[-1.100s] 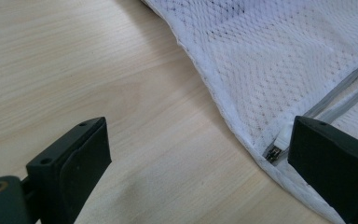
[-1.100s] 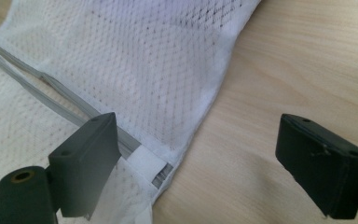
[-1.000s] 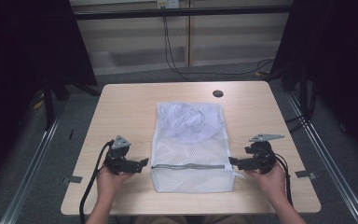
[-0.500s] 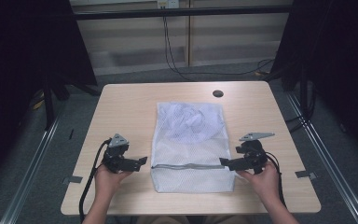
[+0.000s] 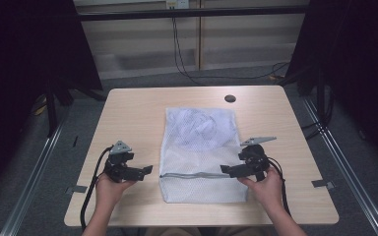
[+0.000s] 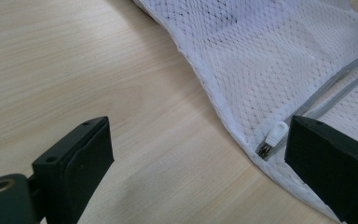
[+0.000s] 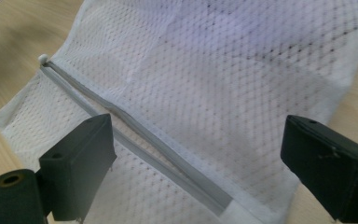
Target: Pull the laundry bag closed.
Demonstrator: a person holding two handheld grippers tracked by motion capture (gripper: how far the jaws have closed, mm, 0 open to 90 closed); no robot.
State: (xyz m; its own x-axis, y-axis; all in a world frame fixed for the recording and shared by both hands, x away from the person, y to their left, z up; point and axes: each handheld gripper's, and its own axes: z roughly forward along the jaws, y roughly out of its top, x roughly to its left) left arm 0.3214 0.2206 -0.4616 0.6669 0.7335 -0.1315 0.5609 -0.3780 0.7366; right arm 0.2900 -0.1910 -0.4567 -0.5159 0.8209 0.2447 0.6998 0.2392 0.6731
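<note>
Mesh laundry bag (image 5: 203,155) lies flat at centre of tabletop (image 5: 133,113), grey zipper (image 5: 197,174) across its lower part. Left tongs (image 5: 145,170) spread, just left of the bag edge, white zipper pull (image 6: 276,135) near one jaw. Right tongs (image 5: 226,169) spread over the zipper's right end. Judgement: pinch pull squarely, pin fabric opposite (avoid snagging mesh). Contents: pale bundled cloth (image 5: 202,125) in upper half.

Dim and dark round the edges up high, table (image 5: 138,113) evenly lit, soft shadows; close-ups sharp, jaws slightly blurry.
</note>
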